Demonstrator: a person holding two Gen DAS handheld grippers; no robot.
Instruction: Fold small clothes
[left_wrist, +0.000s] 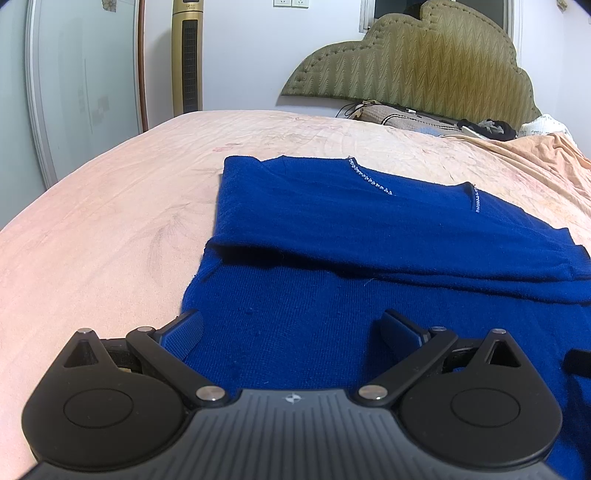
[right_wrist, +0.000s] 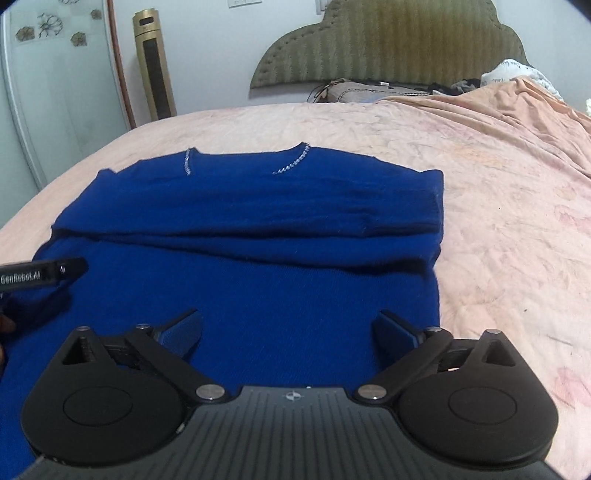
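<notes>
Left gripper (left_wrist: 291, 328): we are holding it over the sweater's hem, near its left edge, jaws wide apart, gripping nothing.
Sweater (left_wrist: 369, 229): we are seeing it flat on the bed (left_wrist: 110, 206), sleeves folded across, neckline away from us, long axis running away from both grippers.
Right gripper (right_wrist: 288, 328): we are hovering it near the sweater's right hem, jaws wide, empty; both hands look equally near.

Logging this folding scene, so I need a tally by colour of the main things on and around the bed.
Blue: 1, the sweater
Pink: 1, the bedsheet
Olive green: 1, the headboard
Gold: 1, the tower fan
Black: 2, the left claw and right claw, both open
Total: 6
</notes>
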